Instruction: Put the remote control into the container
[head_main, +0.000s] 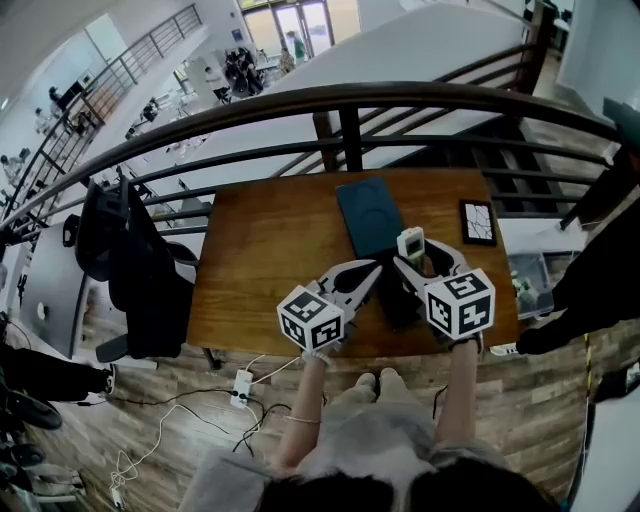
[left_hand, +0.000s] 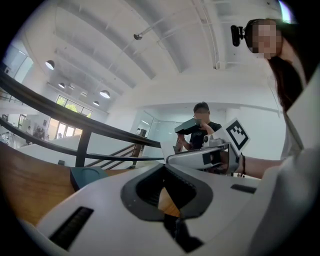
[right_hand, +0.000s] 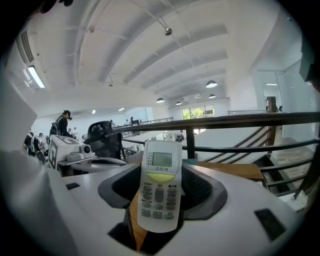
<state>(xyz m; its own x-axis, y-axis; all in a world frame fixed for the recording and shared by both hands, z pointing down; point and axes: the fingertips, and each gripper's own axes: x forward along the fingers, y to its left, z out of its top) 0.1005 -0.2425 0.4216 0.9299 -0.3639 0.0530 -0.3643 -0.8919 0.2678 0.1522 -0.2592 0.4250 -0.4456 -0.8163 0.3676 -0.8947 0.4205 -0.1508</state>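
Note:
My right gripper (head_main: 405, 262) is shut on a white remote control (head_main: 411, 243), held upright above the front of the wooden table (head_main: 260, 250). In the right gripper view the remote (right_hand: 160, 185) stands between the dark pads (right_hand: 200, 187), screen uppermost. My left gripper (head_main: 372, 268) is just left of it, jaws closed together with nothing between them; only wood shows through the gap in its own view (left_hand: 167, 192). A dark teal flat container (head_main: 370, 215) lies on the table just beyond both grippers, and it also appears in the left gripper view (left_hand: 87, 176).
A small black framed slab (head_main: 477, 222) lies at the table's right. A dark railing (head_main: 350, 100) runs behind the table, with a drop beyond it. An office chair draped in black (head_main: 130, 260) stands to the left. Cables (head_main: 240, 385) lie on the floor.

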